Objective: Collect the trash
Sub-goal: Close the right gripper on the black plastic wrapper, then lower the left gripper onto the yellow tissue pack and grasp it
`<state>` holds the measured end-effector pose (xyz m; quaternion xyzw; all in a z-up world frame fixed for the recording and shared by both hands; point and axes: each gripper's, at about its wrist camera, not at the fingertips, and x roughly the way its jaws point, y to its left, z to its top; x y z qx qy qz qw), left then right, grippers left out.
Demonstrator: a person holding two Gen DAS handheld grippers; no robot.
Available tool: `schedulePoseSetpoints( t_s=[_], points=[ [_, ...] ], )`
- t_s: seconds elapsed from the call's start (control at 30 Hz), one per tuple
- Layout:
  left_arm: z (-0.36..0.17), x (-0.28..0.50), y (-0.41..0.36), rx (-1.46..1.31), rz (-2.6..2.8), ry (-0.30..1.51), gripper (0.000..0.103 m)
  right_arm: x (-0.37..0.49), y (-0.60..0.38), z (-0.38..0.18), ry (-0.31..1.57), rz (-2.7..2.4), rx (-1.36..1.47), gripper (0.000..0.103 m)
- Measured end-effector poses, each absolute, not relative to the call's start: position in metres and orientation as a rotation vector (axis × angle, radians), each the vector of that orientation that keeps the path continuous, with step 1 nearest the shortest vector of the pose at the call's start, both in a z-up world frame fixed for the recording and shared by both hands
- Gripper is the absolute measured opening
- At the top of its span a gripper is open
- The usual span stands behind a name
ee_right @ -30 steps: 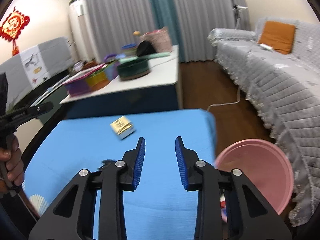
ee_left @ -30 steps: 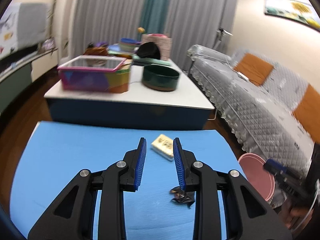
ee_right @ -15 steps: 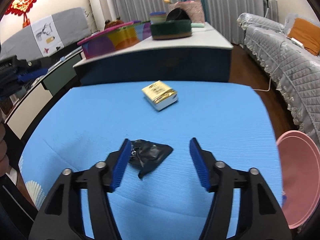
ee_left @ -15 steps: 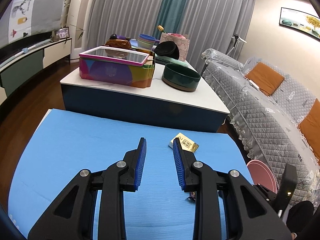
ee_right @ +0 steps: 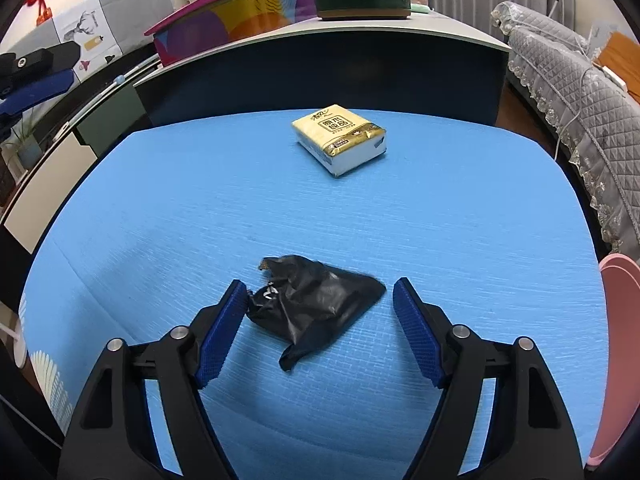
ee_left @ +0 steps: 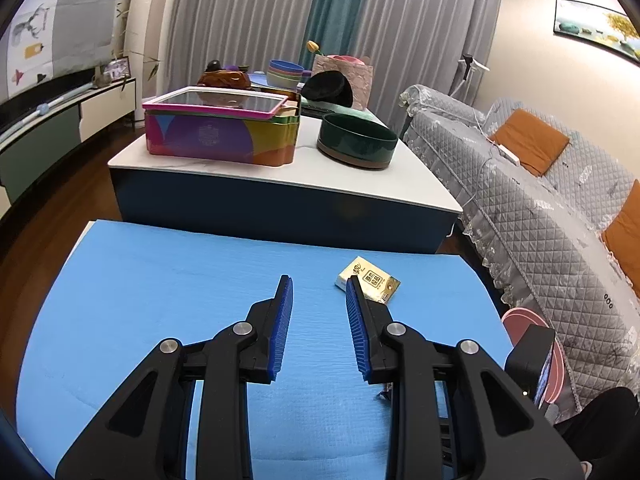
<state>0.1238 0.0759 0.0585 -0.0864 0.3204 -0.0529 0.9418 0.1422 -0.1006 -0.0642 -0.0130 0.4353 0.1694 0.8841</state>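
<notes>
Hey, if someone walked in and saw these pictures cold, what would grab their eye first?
Probably the crumpled black wrapper lying on the blue mat, framed between the wide-open fingers of the right gripper. Next, the gold tissue pack farther back on the mat, apart from the wrapper. The left gripper hangs open over bare mat, the pack just past its right fingertip.

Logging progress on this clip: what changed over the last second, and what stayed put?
The right hand-held gripper came down over the blue mat, opened wide, and now straddles the crumpled black wrapper without closing on it. The left hand-held gripper lifted its view but stayed open and empty. The tissue pack and pink bin kept their places.
</notes>
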Motion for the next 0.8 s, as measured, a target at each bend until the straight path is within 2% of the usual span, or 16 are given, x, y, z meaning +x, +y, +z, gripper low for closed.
schedulePoseSetpoints(
  t_s=[0.2, 0.37, 0.4, 0.8],
  points=[
    [0.054, 0.131, 0.066, -0.156, -0.12, 0.665, 0.028, 0.136, -0.1, -0.061, 0.895, 0.396, -0.052, 0.046],
    [0.054, 0.133, 0.055, -0.137, -0.139, 0.665, 0.028, 0.132, -0.102, -0.059, 0.873, 0.392, -0.084, 0.04],
    [0.053, 0.135, 0.053, -0.13, -0.141, 0.665, 0.028, 0.131, -0.104, -0.056, 0.861, 0.385, -0.087, 0.03],
    [0.032, 0.149, 0.028, -0.096, -0.161, 0.689, 0.028, 0.132, -0.165, -0.043, 0.831, 0.238, -0.042, 0.03]
  ],
)
